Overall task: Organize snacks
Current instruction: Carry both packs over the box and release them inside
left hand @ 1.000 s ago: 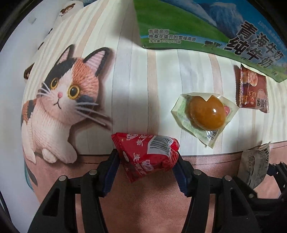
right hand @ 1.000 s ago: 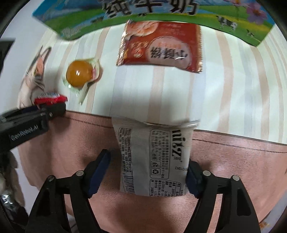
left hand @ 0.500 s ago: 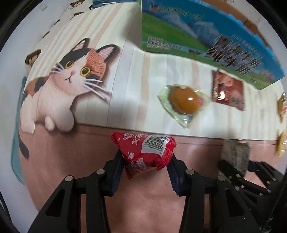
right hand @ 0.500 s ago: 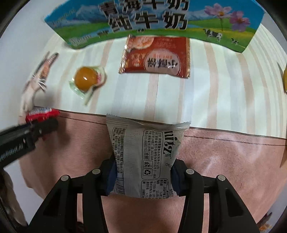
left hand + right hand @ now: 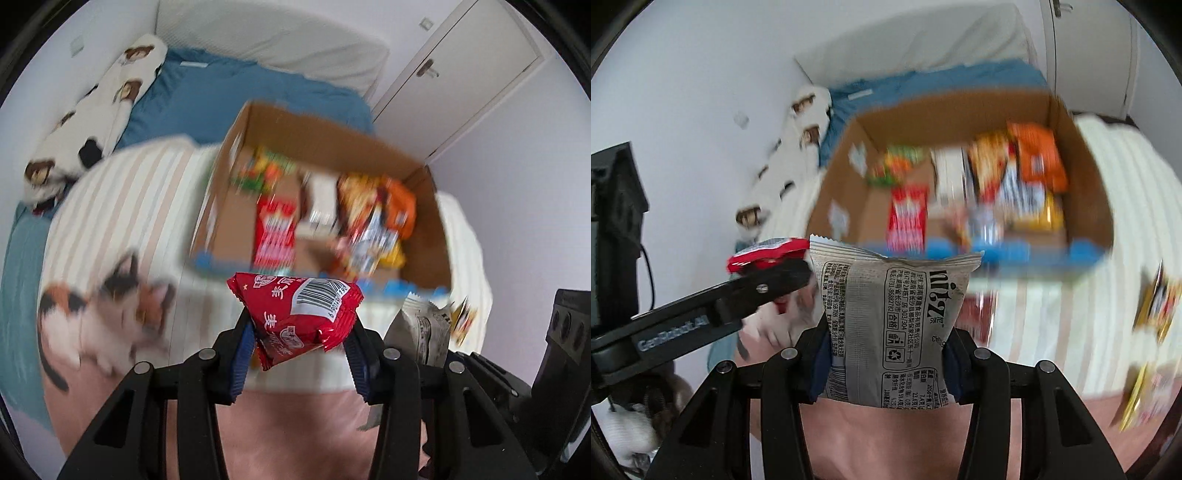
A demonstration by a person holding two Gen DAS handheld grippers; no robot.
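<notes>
My left gripper (image 5: pixel 299 334) is shut on a red snack packet (image 5: pixel 295 314) and holds it in the air before an open cardboard box (image 5: pixel 236 162). My right gripper (image 5: pixel 886 347) is shut on a grey snack packet (image 5: pixel 894 317), also raised before the box (image 5: pixel 1082 147). The box holds several snack packets, blurred by motion. The grey packet shows at the right of the left wrist view (image 5: pixel 424 328). The left gripper with the red packet shows at the left of the right wrist view (image 5: pixel 768 258).
The box stands on a striped blanket with a cat picture (image 5: pixel 110 306) on a bed. More loose snack packets (image 5: pixel 1152 306) lie on the blanket right of the box. A blue sheet (image 5: pixel 236 96), a white wall and a door (image 5: pixel 476 62) lie beyond.
Both grippers have risen from the blanket and tilted up with their packets. The view now looks down into the open box instead of at its printed side.
</notes>
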